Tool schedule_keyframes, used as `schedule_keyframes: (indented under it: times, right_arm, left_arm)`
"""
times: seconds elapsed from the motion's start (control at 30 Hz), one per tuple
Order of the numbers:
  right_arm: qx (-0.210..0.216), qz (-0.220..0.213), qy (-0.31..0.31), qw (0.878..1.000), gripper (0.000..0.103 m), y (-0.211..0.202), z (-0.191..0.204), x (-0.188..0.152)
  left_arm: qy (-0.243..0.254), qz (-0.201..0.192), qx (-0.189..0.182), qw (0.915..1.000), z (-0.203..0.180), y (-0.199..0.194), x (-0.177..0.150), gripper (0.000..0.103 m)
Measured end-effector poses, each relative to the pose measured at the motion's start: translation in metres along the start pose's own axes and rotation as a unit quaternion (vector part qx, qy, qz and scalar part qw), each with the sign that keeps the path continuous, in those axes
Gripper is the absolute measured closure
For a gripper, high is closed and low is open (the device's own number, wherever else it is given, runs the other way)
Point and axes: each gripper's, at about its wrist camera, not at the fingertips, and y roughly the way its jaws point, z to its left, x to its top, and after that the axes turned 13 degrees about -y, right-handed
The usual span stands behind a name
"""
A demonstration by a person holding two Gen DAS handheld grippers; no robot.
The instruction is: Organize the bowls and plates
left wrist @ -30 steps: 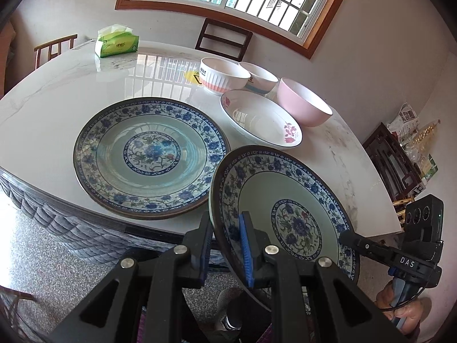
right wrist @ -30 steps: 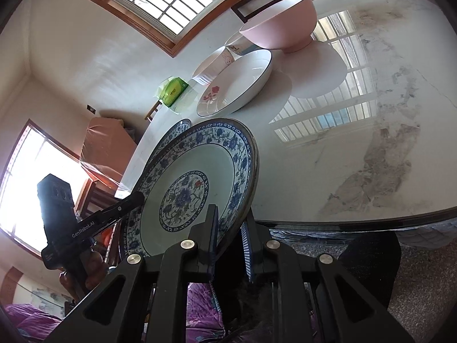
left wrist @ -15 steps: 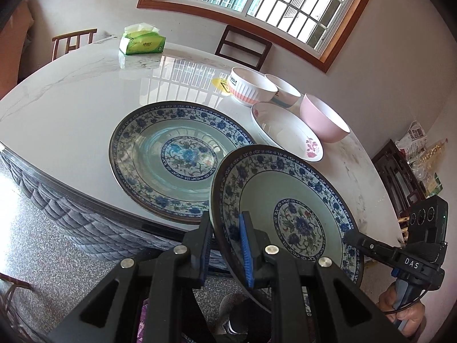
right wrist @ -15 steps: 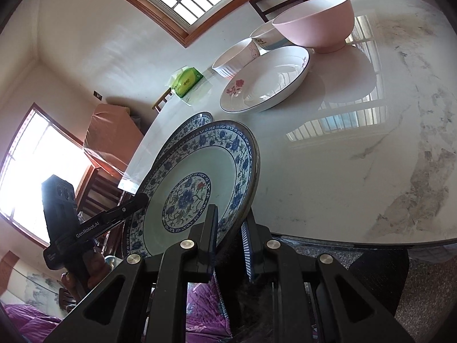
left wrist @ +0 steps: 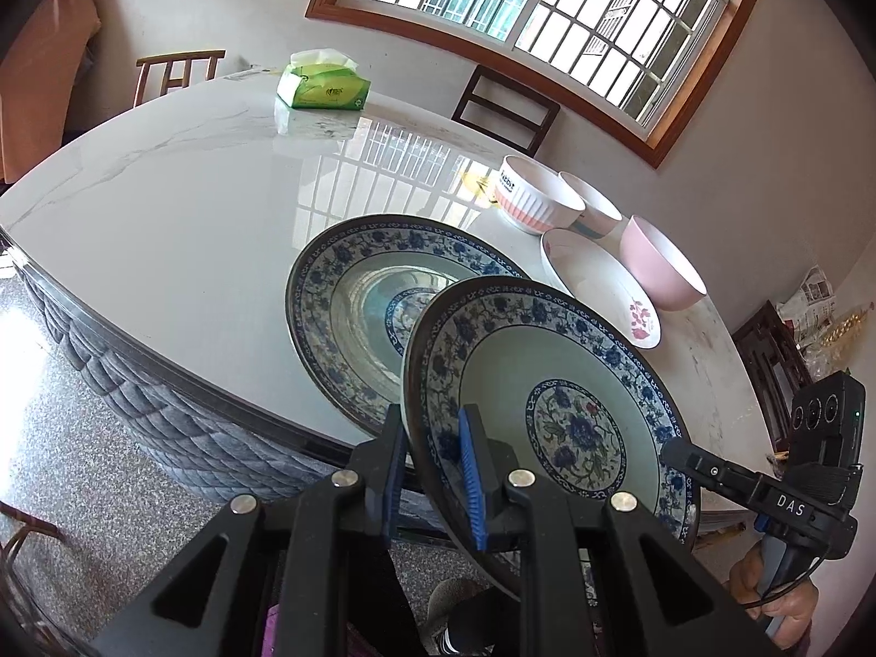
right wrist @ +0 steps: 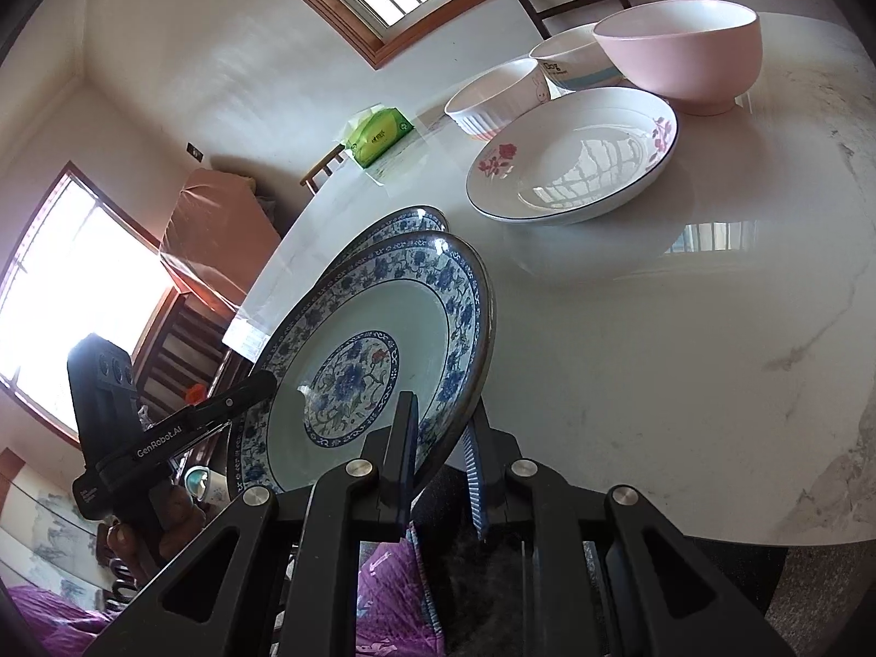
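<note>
Both grippers hold one blue-and-white floral plate (left wrist: 558, 383) by opposite rims, lifted and tilted above the table's near edge. My left gripper (left wrist: 432, 454) is shut on its left rim. My right gripper (right wrist: 441, 443) is shut on its right rim (right wrist: 465, 328). The plate partly overlaps a larger matching blue-and-white plate (left wrist: 350, 295) that lies flat on the marble table (left wrist: 164, 208). Behind stand a white plate with pink flowers (left wrist: 602, 284), a pink bowl (left wrist: 662, 268), a ribbed white bowl (left wrist: 536, 202) and a white bowl with a blue band (left wrist: 594, 213).
A green tissue pack (left wrist: 323, 87) sits at the table's far side. Wooden chairs (left wrist: 509, 109) stand behind the table under the window. A dark shelf (left wrist: 777, 350) with clutter is off the table's right end. The floor is grey speckled stone.
Both grippers have carried the held plate to the left, so it now overlaps the larger plate on the table. Both grips stay shut.
</note>
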Motion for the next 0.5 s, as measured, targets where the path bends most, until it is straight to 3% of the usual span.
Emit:
schedule_keyframes:
  times: [0.5]
  right_arm:
    - [-0.010, 0.020, -0.034, 0.999, 0.086, 0.036, 0.018, 0.032]
  left_arm:
    - [-0.026, -0.010, 0.020, 0.9994, 0.025, 0.012, 0.026, 0.083]
